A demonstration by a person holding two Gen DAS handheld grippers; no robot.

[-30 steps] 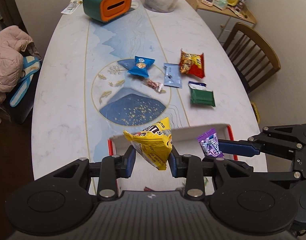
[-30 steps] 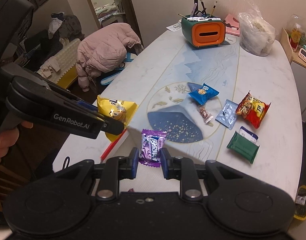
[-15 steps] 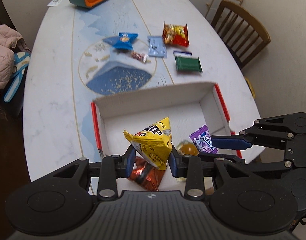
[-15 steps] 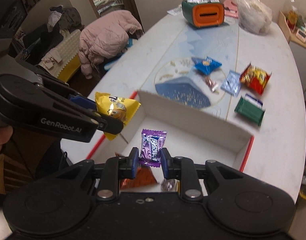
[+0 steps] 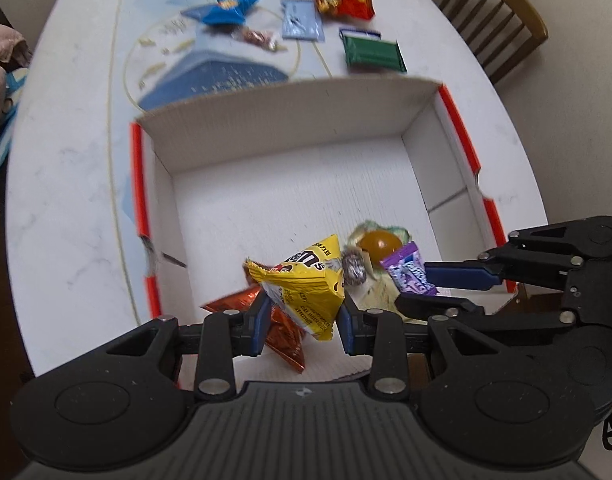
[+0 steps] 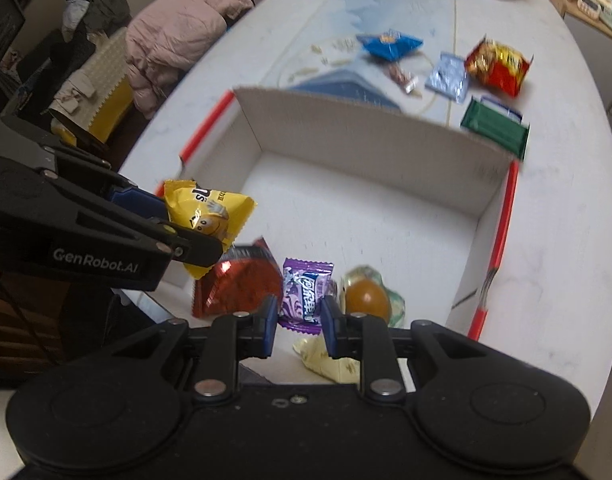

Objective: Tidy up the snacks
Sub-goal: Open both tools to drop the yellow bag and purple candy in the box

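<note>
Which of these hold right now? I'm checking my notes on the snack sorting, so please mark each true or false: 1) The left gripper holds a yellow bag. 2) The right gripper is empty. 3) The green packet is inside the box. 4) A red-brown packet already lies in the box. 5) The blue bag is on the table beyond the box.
1) True: the left gripper is shut on the yellow bag.
2) False: the right gripper is shut on a purple candy.
3) False: the green packet lies on the table, outside the box.
4) True: the red-brown packet lies on the box floor.
5) True: the blue bag lies there.
</note>
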